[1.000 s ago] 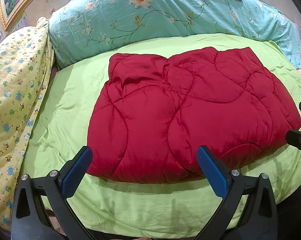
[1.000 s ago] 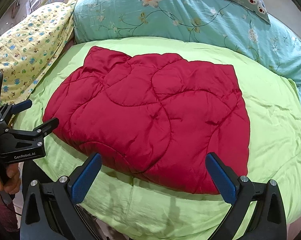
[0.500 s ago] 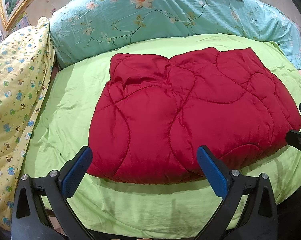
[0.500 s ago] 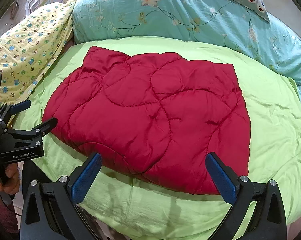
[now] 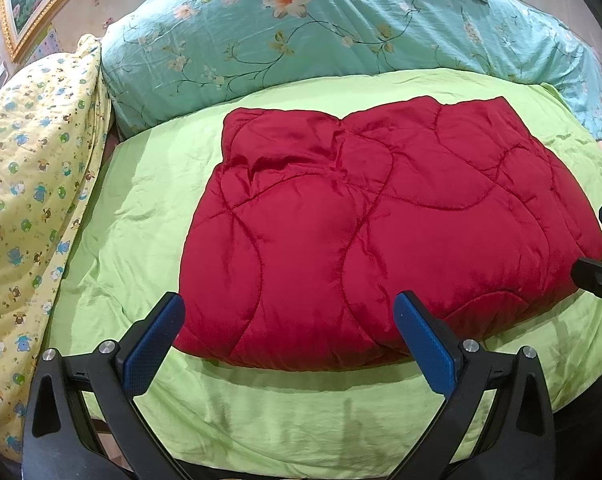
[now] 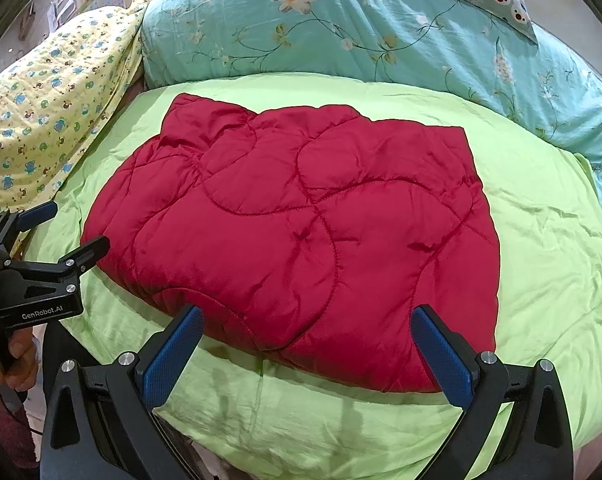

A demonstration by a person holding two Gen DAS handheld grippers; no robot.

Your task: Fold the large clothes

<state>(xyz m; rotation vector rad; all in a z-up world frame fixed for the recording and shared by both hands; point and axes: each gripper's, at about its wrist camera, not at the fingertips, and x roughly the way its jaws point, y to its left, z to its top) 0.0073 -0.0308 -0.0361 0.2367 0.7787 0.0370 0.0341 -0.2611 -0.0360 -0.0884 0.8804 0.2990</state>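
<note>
Almost nothing had moved since the earlier frames: the red quilted garment [image 5: 381, 232] sat a shade differently in the left view, no more, and both claws hung where they had been. It lay as a puffy folded bundle on the green sheet [image 5: 285, 412], its near edge just ahead of the left gripper [image 5: 287, 340] and likewise just beyond the right gripper [image 6: 307, 350].

Both claws stood wide open, blue pads well apart, holding nothing and touching no cloth.

Judging from the slick, thick padding, a shallow pinch at the near edge might catch only the top layer, so the bundle would spring open when lifted. Uneven pulls from the two sides could also skew the fold or drag the sheet.
</note>
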